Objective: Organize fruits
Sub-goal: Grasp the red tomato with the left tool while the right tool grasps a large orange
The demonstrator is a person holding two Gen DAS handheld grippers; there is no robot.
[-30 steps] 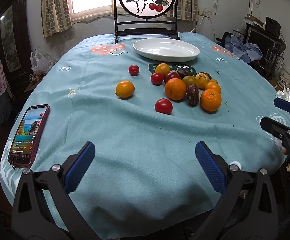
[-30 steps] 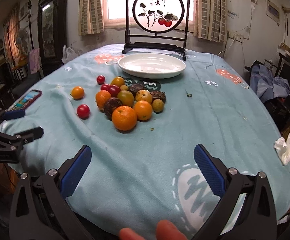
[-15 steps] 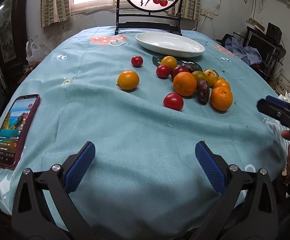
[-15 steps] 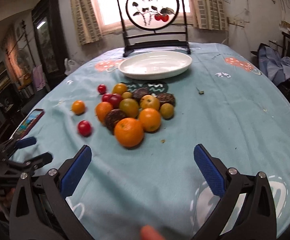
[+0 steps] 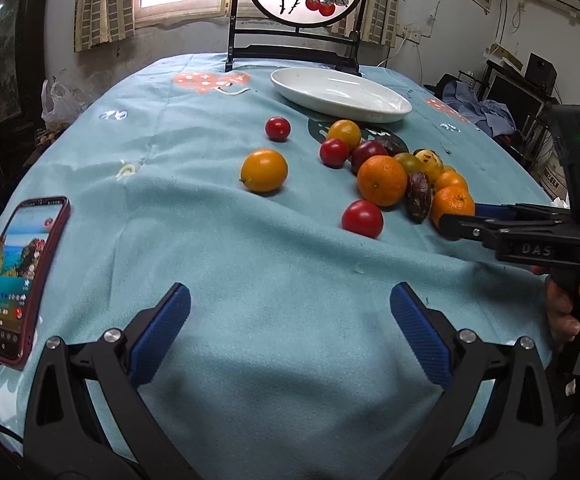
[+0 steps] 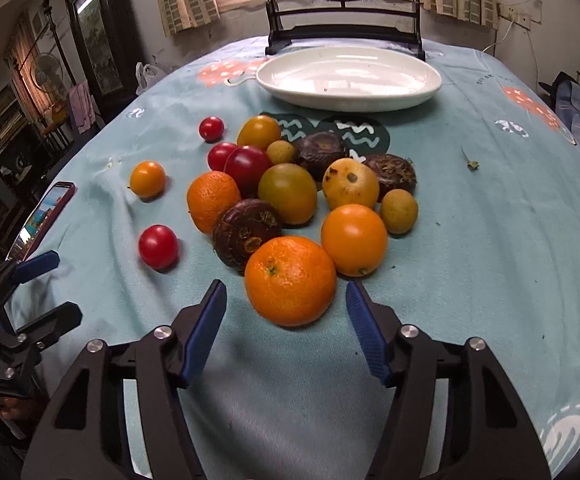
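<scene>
Several fruits lie in a pile on the teal tablecloth. The nearest is a large orange, also at the pile's right end in the left wrist view. My right gripper has its tips on either side of this orange. Its jaws are closing, with small gaps still left at both blue pads. It enters the left wrist view from the right. My left gripper is open over bare cloth with nothing between its fingers, and shows at the left edge of the right wrist view. The white plate is empty.
A red tomato and a yellow-orange fruit lie apart to the left of the pile. A phone with its screen lit rests near the left table edge. A framed round picture stand rises behind the plate.
My right gripper has moved forward and down to the fruit pile, and its jaws have narrowed around the nearest orange. The left gripper has crept slightly forward over the cloth.
</scene>
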